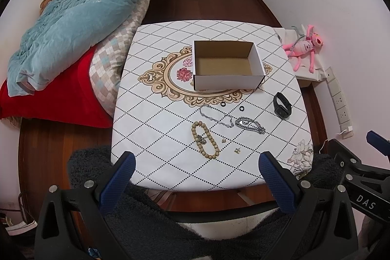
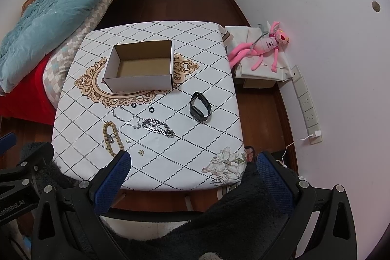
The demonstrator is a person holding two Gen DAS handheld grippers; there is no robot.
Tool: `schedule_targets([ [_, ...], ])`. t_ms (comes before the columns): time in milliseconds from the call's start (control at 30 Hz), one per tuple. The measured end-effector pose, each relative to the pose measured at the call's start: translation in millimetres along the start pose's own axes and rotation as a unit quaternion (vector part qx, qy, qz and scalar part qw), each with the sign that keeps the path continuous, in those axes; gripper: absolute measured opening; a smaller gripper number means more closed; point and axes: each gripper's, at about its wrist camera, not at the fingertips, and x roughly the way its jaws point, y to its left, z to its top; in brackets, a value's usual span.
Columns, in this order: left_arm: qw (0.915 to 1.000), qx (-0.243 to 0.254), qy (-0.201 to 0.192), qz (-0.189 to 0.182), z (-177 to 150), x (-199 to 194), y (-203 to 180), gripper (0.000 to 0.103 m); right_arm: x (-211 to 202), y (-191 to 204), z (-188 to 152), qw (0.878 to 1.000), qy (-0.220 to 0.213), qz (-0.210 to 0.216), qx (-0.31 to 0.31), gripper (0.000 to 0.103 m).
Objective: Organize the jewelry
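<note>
A bench (image 1: pixel 170 52) in diamond-print cloth stands beside a bed (image 1: pixel 73 23). One open cardboard box (image 1: pixel 226 65), two black rings (image 1: pixel 222 104), one bead bracelet (image 1: pixel 204 139), two chains (image 1: pixel 249 125), one watch (image 1: pixel 282 105). Both grippers' jaws gape wide, empty.

Left wrist view: high above near table (image 1: pixel 151 172) edge, facing forward and down, cardboard box (image 1: pixel 228 82) centred. Right wrist view: same height and heading, offset right, box (image 2: pixel 139 83) left of centre. Shared: whole tabletop, bed (image 1: pixel 73 16), door, pink plush toy (image 2: pixel 265 45). Each view catches the other gripper at its edge.
</note>
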Motion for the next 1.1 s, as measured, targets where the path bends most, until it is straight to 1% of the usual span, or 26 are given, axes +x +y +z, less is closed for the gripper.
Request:
schedule_targets([
  [433, 1.0000, 0.000, -0.006, -0.002, 4, -8, 1, 0.103, -2, -3, 1, 1.000, -0.004, 0.000, 0.001, 0.103],
  [733, 1.0000, 0.001, -0.003, -0.003, 7, -8, -3, 0.103, -3, -3, 2, 1.000, -0.005, -0.001, 0.001, 0.103],
  [800, 1.0000, 0.002, -0.004, -0.003, 2, -8, 1, 0.103, -3, -4, 2, 1.000, -0.005, 0.000, 0.002, 0.103],
  [1100, 1.0000, 0.002, -0.004, -0.005, 4, -10, 0, 0.103, -3, -3, 1, 1.000, -0.005, -0.001, 0.001, 0.103],
])
